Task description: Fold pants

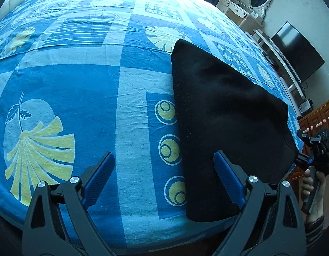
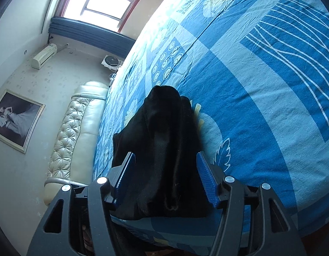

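Black pants [image 1: 224,115] laid on bed [image 1: 79,81], bunched at near edge, fold judged part done. Right gripper [image 2: 165,166] fingers parted, cloth between but not pressed. Left gripper [image 1: 164,170] fingers wide, empty. Next: free edge to be gripped, folded over.

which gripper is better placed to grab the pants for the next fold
Probably the right. The right gripper already has the black pants bunched between its open fingers, so it only needs to close. The left gripper is open mostly over bare bedsheet, with only one finger over the pants' edge.
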Demonstrator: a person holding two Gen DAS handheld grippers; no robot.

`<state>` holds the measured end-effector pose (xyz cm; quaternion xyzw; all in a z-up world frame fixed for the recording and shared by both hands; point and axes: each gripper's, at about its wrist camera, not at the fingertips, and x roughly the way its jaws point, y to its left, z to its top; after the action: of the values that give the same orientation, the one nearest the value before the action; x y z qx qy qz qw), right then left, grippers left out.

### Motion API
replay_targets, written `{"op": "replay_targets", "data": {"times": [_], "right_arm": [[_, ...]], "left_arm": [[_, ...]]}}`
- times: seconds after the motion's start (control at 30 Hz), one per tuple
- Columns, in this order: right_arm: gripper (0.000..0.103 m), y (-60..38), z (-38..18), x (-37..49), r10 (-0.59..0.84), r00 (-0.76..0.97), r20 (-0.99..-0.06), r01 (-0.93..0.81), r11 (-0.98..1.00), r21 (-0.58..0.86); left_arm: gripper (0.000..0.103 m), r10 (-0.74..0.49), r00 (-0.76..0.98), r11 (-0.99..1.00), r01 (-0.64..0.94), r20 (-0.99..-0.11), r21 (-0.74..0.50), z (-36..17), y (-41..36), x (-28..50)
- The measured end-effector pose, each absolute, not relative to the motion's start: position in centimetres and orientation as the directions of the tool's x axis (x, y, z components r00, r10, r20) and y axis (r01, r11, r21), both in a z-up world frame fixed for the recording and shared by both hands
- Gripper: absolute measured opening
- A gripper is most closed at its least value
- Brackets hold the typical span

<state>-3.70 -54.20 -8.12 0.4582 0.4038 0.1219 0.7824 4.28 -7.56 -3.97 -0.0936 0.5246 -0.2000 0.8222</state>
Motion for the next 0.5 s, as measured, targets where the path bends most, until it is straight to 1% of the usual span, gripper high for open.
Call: {"op": "replay_targets", "data": {"times": [0.07,0.1,0.17,0.27,0.37,0.5], "right_arm": [[0.060,-53.8,-8.3,-3.5,0.562,0.638,-0.527,0.177,0.559,0.810],[0.063,-53.8,-8.4,-3.5,0.562,0.637,-0.528,0.178,0.560,0.809],[0.064,-53.8,-8.4,-3.4,0.558,0.631,-0.539,0.184,0.567,0.803],[0.064,-54.0,-8.3,-3.6,0.542,0.628,-0.558,0.195,0.585,0.788],[0.067,-54.6,-8.7,-3.8,0.543,0.627,-0.559,0.208,0.575,0.791],[0.070,-54.3,-9.9,-3.6,0.619,0.572,-0.538,0.192,0.536,0.822]], "left_arm": [[0.093,-0.496,0.331,0.867,0.237,-0.803,-0.438,-4.3,-7.6,4.7],[0.093,-0.530,0.308,0.846,0.249,-0.790,-0.471,-4.5,-7.9,4.9],[0.093,-0.575,0.268,0.815,0.273,-0.773,-0.512,-4.9,-8.4,5.2],[0.093,-0.588,0.252,0.804,0.285,-0.769,-0.522,-5.6,-8.9,5.5],[0.093,-0.625,0.235,0.778,0.266,-0.744,-0.570,-6.0,-8.5,5.9],[0.093,-0.681,0.203,0.730,0.265,-0.703,-0.630,-6.5,-8.3,6.3]]}}
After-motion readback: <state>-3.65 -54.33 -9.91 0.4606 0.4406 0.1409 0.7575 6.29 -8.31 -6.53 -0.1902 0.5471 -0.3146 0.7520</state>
